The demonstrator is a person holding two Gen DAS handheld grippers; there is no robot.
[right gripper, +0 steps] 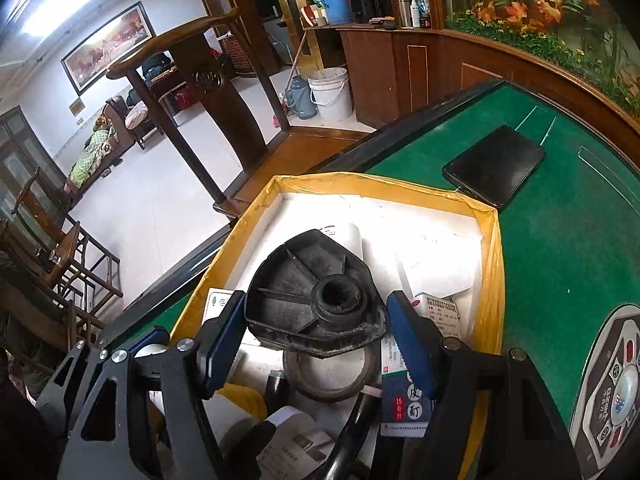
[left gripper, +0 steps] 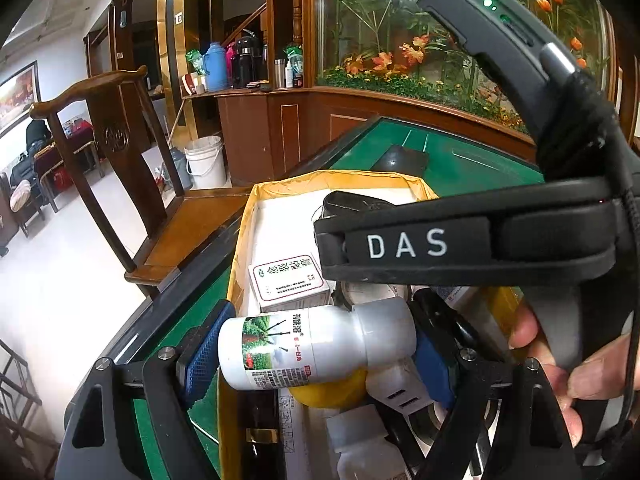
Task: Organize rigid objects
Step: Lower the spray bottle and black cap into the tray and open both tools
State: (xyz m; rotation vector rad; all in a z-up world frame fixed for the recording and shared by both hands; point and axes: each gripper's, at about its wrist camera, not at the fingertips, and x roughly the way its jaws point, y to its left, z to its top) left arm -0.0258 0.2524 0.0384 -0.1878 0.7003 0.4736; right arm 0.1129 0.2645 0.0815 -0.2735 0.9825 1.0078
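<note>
Your left gripper (left gripper: 316,354) clamps a smooth white plastic bottle (left gripper: 316,346); your right gripper (right gripper: 316,338) grips a ribbed black plastic knob (right gripper: 316,300), both over the yellow-rimmed box (right gripper: 490,280) on the green felt tabletop (right gripper: 560,240).

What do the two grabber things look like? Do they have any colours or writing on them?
Both grabbers are black frames with silver bolts. The left gripper has blue pads with a criss-cross pattern. The right gripper has blue pads too. Seen from the left one, the right grabber's body says DAS in white letters, has a small green light and a black cable.
</note>
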